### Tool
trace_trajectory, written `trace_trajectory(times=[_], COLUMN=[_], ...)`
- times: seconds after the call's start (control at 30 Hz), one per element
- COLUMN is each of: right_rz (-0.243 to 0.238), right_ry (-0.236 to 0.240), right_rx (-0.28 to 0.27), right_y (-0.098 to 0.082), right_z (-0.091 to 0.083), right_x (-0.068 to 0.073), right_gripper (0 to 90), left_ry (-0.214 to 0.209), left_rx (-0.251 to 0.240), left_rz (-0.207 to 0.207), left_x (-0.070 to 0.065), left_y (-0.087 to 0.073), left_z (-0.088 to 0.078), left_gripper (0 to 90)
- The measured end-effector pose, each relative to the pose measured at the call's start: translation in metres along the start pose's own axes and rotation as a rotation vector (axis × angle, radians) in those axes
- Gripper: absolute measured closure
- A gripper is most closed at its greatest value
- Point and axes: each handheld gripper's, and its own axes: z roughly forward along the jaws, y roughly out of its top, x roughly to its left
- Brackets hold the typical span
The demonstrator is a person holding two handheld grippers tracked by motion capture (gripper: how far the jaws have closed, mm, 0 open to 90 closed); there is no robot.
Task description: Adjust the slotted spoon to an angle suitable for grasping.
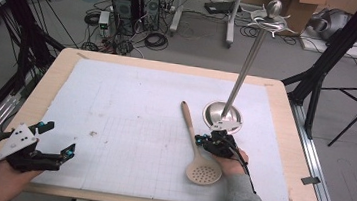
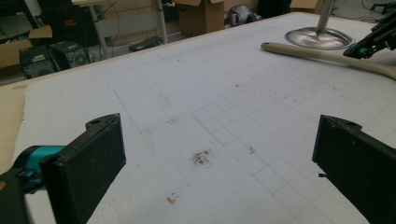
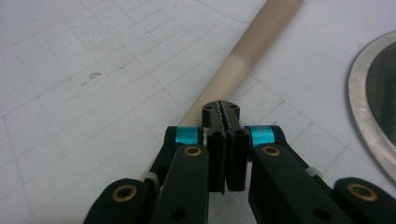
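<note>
Flat, slotted spoon (image 1: pixel 196 147), handle up-left, bowl near, right tongs (image 1: pixel 214 137) shut empty above it, left tongs (image 1: pixel 58 145) agape.

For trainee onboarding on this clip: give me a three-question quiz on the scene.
1. True or false: the right gripper has its jaws wide apart.
2. What lies just beyond the right gripper's tips? A) slotted spoon B) knife C) cup
3. What rises from the round steel base?

Key
1. False: its jaws are pressed together with nothing between them; the left gripper is the open one.
2. A: the tips sit over its beige handle; touching or not is unclear.
3. A tall metal pole with hooks near the top.
</note>
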Motion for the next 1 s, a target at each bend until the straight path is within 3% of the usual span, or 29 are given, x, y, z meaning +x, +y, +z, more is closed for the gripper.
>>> trace_trajectory(times=[0.4, 0.6, 0.77, 0.9, 1.0], right_rz=[-0.023, -0.043, -0.053, -0.085, -0.072], right_ry=[0.028, -0.020, -0.080, -0.103, -0.104], right_rx=[0.004, 0.009, 0.019, 0.050, 0.068], right_y=[0.001, 0.008, 0.023, 0.035, 0.042], right_z=[0.001, -0.005, -0.011, -0.011, -0.010], right_x=[0.002, 0.000, 0.008, 0.015, 0.015], right_gripper=[89.4, 89.5, 89.5, 89.6, 89.9], left_ry=[0.000, -0.002, -0.011, -0.007, -0.007], left_rx=[0.002, 0.003, -0.020, -0.015, -0.019], left_rz=[0.000, 0.000, -0.006, -0.010, -0.014], left_x=[0.000, 0.001, 0.000, 0.002, 0.003], left_y=[0.000, 0.000, 0.003, 0.002, 0.002], left_z=[0.000, -0.001, -0.003, -0.004, -0.004], left_gripper=[2.8, 2.8, 2.8, 2.8, 2.8])
